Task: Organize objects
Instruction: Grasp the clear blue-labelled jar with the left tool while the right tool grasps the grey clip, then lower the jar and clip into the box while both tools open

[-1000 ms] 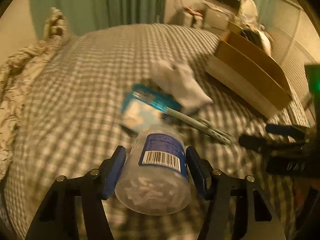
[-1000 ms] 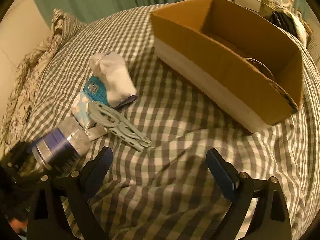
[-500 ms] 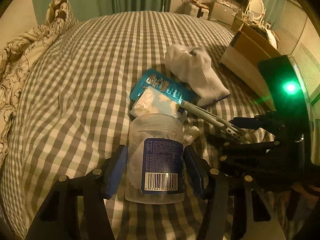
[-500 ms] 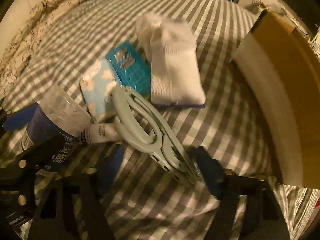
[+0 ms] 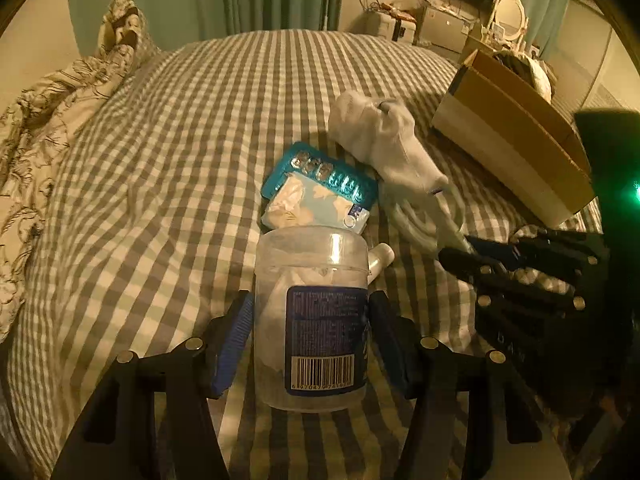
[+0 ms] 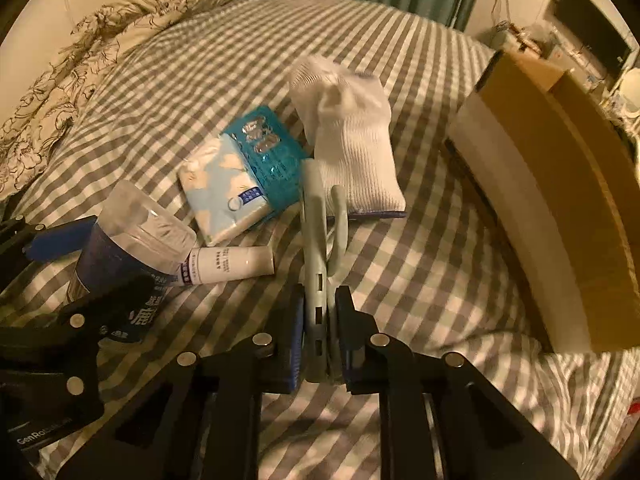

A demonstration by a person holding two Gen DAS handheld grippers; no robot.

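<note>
Right tongs [image 6: 318, 344], open half a second ago, are now being closed on the grey clip [image 6: 320, 264].
Barcoded jar [image 5: 316, 332] is being flanked by left tongs [image 5: 310, 344], contact unclear; label text unreadable.

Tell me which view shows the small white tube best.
The right wrist view. There the small white tube lies in full length on the checked bedspread, its printed label showing, beside the clear jar. In the left wrist view only its capped end peeks out behind the jar.
</note>
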